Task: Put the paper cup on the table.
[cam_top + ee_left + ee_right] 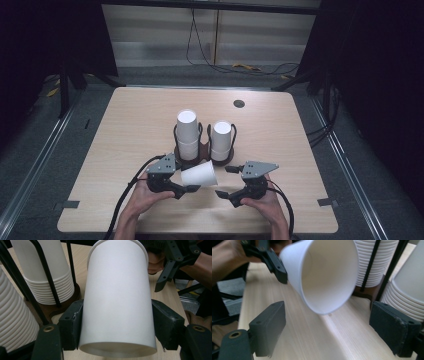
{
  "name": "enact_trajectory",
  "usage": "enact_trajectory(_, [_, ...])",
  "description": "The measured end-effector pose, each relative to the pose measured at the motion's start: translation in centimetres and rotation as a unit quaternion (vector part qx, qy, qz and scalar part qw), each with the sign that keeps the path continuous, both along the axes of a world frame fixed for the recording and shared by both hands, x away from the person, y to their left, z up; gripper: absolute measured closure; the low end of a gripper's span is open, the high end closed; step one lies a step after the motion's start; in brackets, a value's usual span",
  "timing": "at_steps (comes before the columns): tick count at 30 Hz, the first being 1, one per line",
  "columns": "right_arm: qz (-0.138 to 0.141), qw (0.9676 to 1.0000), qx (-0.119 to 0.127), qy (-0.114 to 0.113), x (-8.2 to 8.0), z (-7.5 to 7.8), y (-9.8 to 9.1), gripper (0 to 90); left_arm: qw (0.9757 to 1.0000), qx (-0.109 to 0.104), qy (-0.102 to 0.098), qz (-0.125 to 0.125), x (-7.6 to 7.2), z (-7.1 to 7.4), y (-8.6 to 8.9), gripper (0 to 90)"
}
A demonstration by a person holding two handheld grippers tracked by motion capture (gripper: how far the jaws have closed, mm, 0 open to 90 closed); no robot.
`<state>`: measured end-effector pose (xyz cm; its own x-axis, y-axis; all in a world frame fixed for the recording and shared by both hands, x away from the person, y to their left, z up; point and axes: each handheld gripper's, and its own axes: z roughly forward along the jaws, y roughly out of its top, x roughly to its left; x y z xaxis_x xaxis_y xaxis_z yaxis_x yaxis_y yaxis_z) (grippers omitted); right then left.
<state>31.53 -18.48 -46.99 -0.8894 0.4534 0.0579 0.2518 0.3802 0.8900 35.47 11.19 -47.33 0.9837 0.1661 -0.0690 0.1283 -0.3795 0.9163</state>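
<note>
A single white paper cup (pixel 199 175) lies on its side just above the table, its open mouth toward the right. My left gripper (pixel 187 183) is shut on it; in the left gripper view both jaws press the cup's (pixel 117 302) sides near its base. My right gripper (pixel 229 181) stands open just right of the cup's mouth, with nothing between its jaws. The right gripper view looks into the cup's mouth (pixel 324 277), with the right gripper (pixel 332 327) spread wide below it. Behind stand two stacks of upside-down white cups (pixel 187 132) (pixel 221 140) in black wire holders.
The holders sit on dark wooden bases (pixel 200 156) at the middle of the light wooden table (pixel 125 130). A round dark grommet (pixel 239 103) is set in the table's far side. Cables (pixel 260 67) lie on the floor beyond the table.
</note>
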Motion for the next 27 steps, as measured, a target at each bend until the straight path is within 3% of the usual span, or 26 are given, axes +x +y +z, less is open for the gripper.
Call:
enact_trajectory(8, [0.003, 0.9997, 0.025, 0.000, 0.0, 0.1, 0.1, 13.7, 0.9999, -0.007, 0.004, -0.006, 0.0, -0.2, -0.2, 32.7])
enact_trajectory(11, [0.005, 0.9995, 0.033, 0.000, 0.0, 0.2, 0.0, 13.7, 0.9997, -0.020, 0.004, -0.015, -0.1, -0.3, -0.2, 32.7])
enact_trajectory(20, [0.010, 0.9994, 0.033, 0.001, 0.3, 0.7, 0.4, 13.6, 0.9997, -0.020, -0.008, -0.010, -0.2, -0.5, -0.5, 32.7])
enact_trajectory(24, [0.017, 0.9990, 0.042, -0.003, 0.6, 1.1, 0.6, 13.6, 0.9994, -0.032, -0.014, -0.005, -0.3, -0.8, -0.4, 32.8])
enact_trajectory(27, [0.019, 0.9992, 0.034, -0.003, 0.9, 1.5, 0.7, 13.6, 0.9991, -0.038, -0.015, -0.001, -0.4, -1.0, -0.2, 32.8])
